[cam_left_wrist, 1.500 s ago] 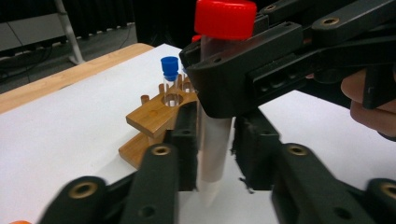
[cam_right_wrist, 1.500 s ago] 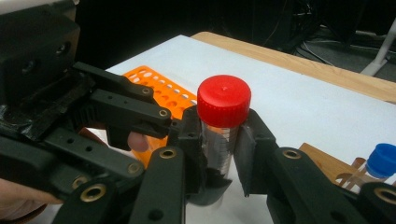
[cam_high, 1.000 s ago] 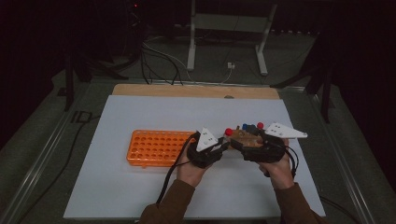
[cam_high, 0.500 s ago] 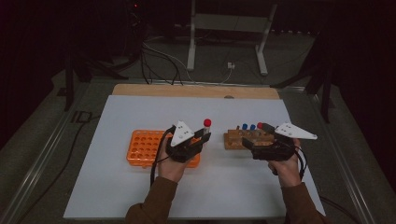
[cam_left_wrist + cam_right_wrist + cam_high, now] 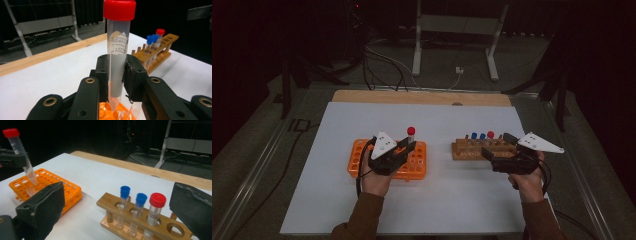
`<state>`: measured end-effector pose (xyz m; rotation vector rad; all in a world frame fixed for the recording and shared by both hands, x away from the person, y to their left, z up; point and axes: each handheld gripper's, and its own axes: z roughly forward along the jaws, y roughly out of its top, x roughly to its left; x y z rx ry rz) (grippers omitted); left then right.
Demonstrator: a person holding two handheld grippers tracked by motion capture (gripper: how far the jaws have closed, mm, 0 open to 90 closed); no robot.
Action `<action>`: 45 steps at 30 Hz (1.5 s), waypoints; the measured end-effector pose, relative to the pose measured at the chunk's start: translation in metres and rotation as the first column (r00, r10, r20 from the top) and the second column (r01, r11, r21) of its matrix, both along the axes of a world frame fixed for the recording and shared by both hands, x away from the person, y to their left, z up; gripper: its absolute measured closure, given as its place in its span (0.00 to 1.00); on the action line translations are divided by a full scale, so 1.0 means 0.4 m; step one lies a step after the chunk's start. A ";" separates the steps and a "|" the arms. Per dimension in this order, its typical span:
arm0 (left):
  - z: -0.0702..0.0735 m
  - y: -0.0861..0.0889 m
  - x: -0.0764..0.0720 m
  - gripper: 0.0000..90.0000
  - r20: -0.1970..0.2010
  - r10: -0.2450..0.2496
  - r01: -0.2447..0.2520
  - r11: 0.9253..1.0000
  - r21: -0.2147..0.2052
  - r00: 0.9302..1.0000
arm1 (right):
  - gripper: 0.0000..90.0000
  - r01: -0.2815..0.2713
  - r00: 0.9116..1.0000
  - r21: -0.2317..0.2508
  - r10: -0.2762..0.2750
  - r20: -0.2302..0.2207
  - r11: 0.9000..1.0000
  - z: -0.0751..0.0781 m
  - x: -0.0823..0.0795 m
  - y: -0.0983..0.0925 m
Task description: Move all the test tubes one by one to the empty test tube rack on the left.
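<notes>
Tubes (image 5: 140,213) in wooden rack (image 5: 125,223)

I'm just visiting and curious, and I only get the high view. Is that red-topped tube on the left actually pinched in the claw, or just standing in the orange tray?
Observer: Pinched. In the left gripper view the left claw clamps the held tube mid-body between its pads, with the pointed tip over the orange rack.
Operator: Is the other claw holding anything?
Observer: No. The right claw has just been opening. Its jaws stand wide with nothing between them, facing the wooden rack.
Operator: Any free space in that rack?
Observer: Yes. Next to the two blue-capped tubes and the racked red-capped tube there is an empty hole.
</notes>
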<state>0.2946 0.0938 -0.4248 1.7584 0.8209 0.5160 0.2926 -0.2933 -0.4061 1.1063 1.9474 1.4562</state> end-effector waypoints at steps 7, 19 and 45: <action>-0.030 0.020 -0.010 0.84 -0.012 0.010 -0.010 1.000 0.016 1.000 | 0.00 0.015 1.000 -0.018 -0.015 0.001 1.000 -0.007 0.000 -0.008; -0.087 0.034 -0.026 0.84 -0.055 0.016 -0.014 0.999 0.039 0.998 | 0.00 0.019 1.000 -0.015 -0.019 0.000 1.000 -0.010 -0.001 -0.012; -0.152 0.019 -0.037 0.84 -0.147 0.007 0.020 0.984 0.179 0.989 | 0.00 0.003 1.000 -0.017 -0.003 -0.010 1.000 -0.018 0.000 -0.011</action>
